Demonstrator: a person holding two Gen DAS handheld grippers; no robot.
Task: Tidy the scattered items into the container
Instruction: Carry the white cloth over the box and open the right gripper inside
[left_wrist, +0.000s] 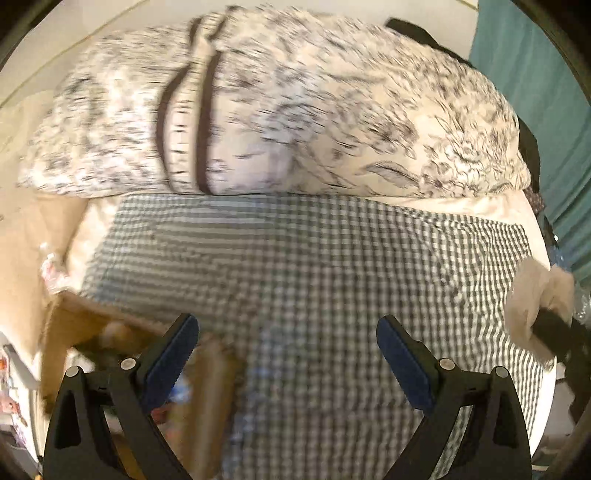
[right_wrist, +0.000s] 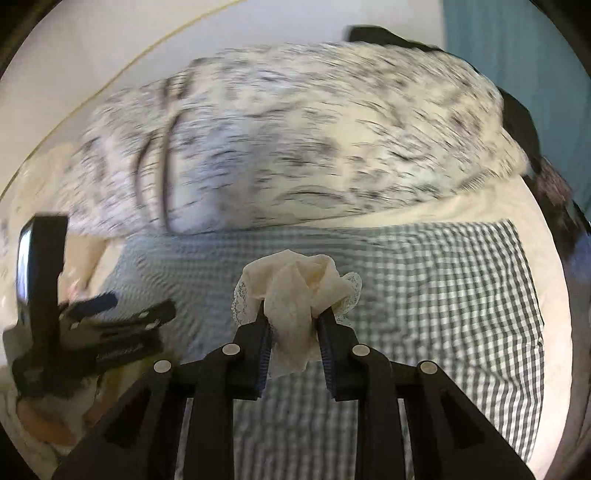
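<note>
Gingham cloth covers most of the bed in front of you, its far edge running under the floral pillow that lies across the head end. Cream sheet shows in a thin strip between the two near the right side. Teal curtain hangs beyond the bed's right edge, with something dark between it and the pillow; too blurred to name.

Your left gripper hangs with jaws wide apart and nothing between them, above the near left part of the gingham. From the right wrist view it sits near the bed's left edge, well apart from your other tool.

Your right gripper is clamped on the cream lace-trimmed cloth, which bunches above the fingertips and trails down between them. It is held over the middle of the gingham, clear of the surface as far as you can judge. From the left wrist view the same cloth shows at the bed's right edge.

Cardboard box sits off the bed's near left corner, under the left gripper's left finger. Contents are blurred; you cannot tell what is inside.
</note>
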